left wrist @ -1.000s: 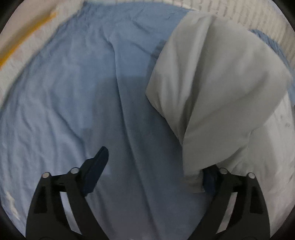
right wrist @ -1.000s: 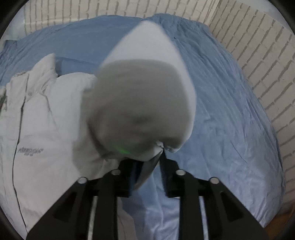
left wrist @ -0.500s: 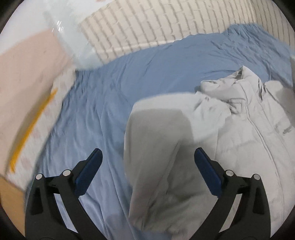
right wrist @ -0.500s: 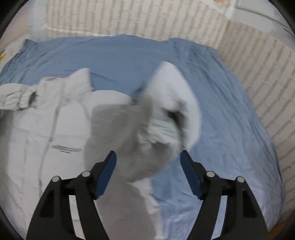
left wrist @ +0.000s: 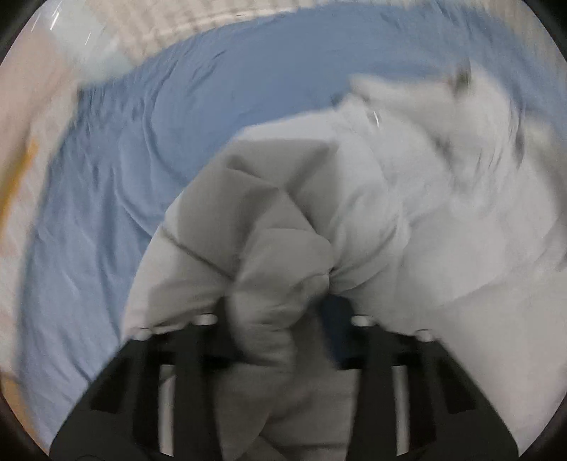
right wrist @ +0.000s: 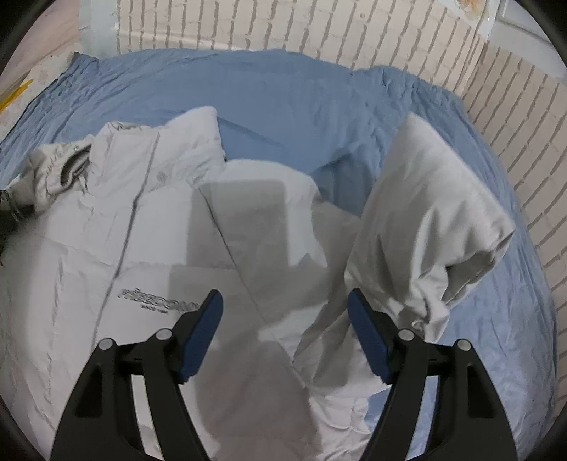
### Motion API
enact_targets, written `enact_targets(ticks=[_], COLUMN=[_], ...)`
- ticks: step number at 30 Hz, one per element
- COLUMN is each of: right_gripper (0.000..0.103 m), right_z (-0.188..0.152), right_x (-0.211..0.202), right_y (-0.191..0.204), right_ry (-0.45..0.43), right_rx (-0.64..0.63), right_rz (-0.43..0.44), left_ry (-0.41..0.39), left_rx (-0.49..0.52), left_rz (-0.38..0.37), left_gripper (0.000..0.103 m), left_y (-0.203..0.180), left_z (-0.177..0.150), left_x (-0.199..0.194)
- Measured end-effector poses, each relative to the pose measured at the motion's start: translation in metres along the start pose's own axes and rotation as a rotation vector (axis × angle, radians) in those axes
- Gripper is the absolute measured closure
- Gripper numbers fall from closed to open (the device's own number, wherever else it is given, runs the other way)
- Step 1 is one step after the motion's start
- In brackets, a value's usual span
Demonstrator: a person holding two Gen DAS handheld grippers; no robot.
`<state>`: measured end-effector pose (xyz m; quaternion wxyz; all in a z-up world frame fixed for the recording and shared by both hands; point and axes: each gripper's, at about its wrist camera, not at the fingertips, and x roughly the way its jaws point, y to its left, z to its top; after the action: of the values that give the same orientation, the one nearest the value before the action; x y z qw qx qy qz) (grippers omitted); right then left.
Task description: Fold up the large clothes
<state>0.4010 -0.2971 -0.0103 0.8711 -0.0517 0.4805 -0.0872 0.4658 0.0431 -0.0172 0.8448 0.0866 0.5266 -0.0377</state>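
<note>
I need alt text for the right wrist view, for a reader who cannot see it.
The open right gripper hovers over a white padded jacket spread front-up on a blue bedsheet. One sleeve lies bunched to the right; a white brick wall stands behind.

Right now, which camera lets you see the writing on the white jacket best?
The right wrist view: the writing on the white jacket is sharp there, near the open right gripper. The left wrist view is blurred, with bunched jacket fabric hiding it.

Your pale grey padded jacket (right wrist: 106, 255) lay front-up on the blue sheet, zipped, its collar toward the brick wall and dark lettering across the chest. One sleeve (right wrist: 436, 220) bulged upward at the right, and another part of it (left wrist: 269, 255) was bunched and blurred.
</note>
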Motion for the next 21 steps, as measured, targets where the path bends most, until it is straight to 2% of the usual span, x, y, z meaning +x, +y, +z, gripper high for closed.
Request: enact_targets(ticks=[3, 7, 8, 9, 11, 13, 14, 15, 17, 18, 21], right_gripper=[0.03, 0.03, 0.03, 0.03, 0.03, 0.03, 0.03, 0.03, 0.03, 0.03, 0.03], right_z=[-0.005, -0.007, -0.01, -0.01, -0.013, -0.016, -0.017, -0.018, -0.02, -0.021, -0.022], right_x=[0.002, -0.005, -0.008, -0.01, -0.015, -0.02, -0.023, -0.024, -0.023, -0.021, -0.018], right_y=[-0.003, -0.012, -0.014, -0.014, -0.013, -0.01, -0.008, -0.008, -0.008, -0.009, -0.007], right_ry=[0.003, 0.003, 0.008, 0.013, 0.021, 0.015, 0.011, 0.01, 0.018, 0.024, 0.026], right_rx=[0.011, 0.043, 0.05, 0.054, 0.043, 0.019, 0.005, -0.003, 0.008, 0.023, 0.042], right_rz=[-0.008, -0.005, 0.004, 0.011, 0.01, 0.001, -0.008, -0.015, -0.007, 0.011, 0.03], left_ry=[-0.056, -0.146, -0.137, -0.104, -0.054, -0.075, -0.104, -0.113, -0.09, -0.077, -0.065], left_rx=[-0.083, -0.014, 0.001, 0.023, 0.08, 0.113, 0.102, 0.08, 0.039, 0.023, 0.061], left_rz=[-0.239, -0.455, -0.476, -0.473, -0.389, -0.299, -0.258, -0.268, -0.331, -0.333, -0.251], left_gripper=[0.081, 0.08, 0.073, 0.063, 0.063, 0.062, 0.068, 0.083, 0.087, 0.088, 0.091], left_y=[0.0, -0.037, -0.049, -0.056, -0.073, -0.073, -0.067, -0.059, -0.041, -0.035, -0.044], left_z=[0.003, -0.009, -0.009, -0.014, -0.017, -0.027, -0.027, -0.02, -0.023, -0.019, -0.013], left_x=[-0.036, -0.085, -0.075, -0.072, -0.057, -0.06, -0.064, -0.062, -0.059, -0.056, -0.04])
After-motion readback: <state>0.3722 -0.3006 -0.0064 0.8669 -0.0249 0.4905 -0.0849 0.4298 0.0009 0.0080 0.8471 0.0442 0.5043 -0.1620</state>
